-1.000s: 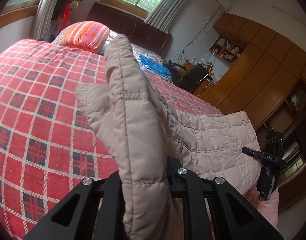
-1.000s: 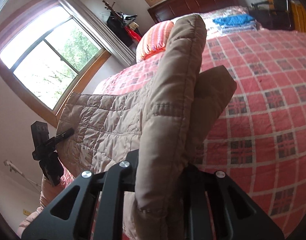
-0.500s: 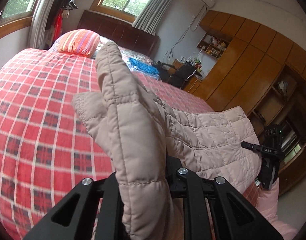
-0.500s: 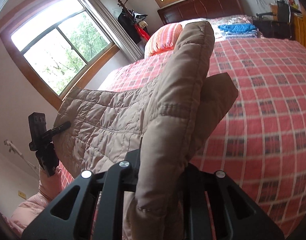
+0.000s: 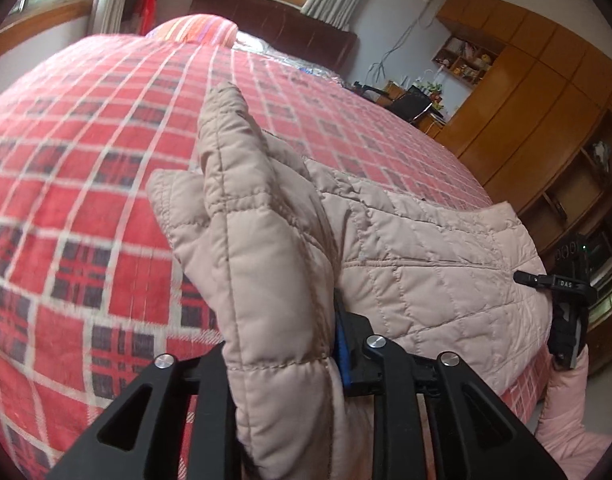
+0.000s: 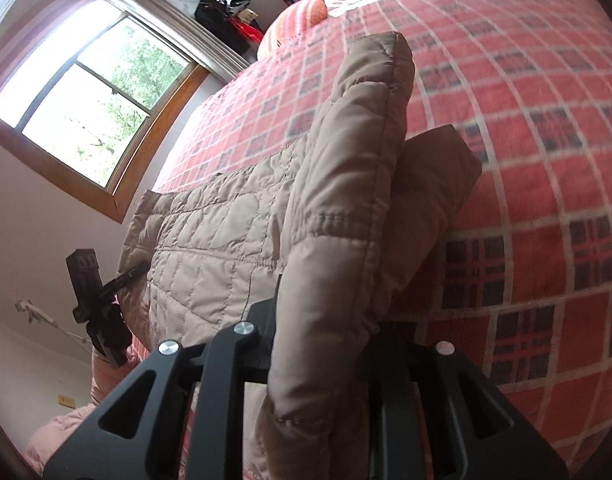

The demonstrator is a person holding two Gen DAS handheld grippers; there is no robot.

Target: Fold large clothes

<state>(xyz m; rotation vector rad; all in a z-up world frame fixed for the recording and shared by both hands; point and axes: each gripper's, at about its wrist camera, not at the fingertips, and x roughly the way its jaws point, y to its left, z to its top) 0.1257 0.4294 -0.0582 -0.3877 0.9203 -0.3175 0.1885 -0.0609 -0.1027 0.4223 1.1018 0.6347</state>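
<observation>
Held up by two corners over a bed (image 5: 85, 160) with a red checked cover: a pale pink quilted jacket (image 5: 418, 264), stretched between two handheld tongs, likely so that the padded cloth hangs flat and can be laid down squarely for folding. Left tongs (image 5: 289, 360) clamped nearly closed on a thick bunched fold of the jacket, which stands up from between the jaws. Right tongs (image 6: 326, 344) gripping the opposite corner the same way, pinched tight, with nothing else in either pair.
</observation>
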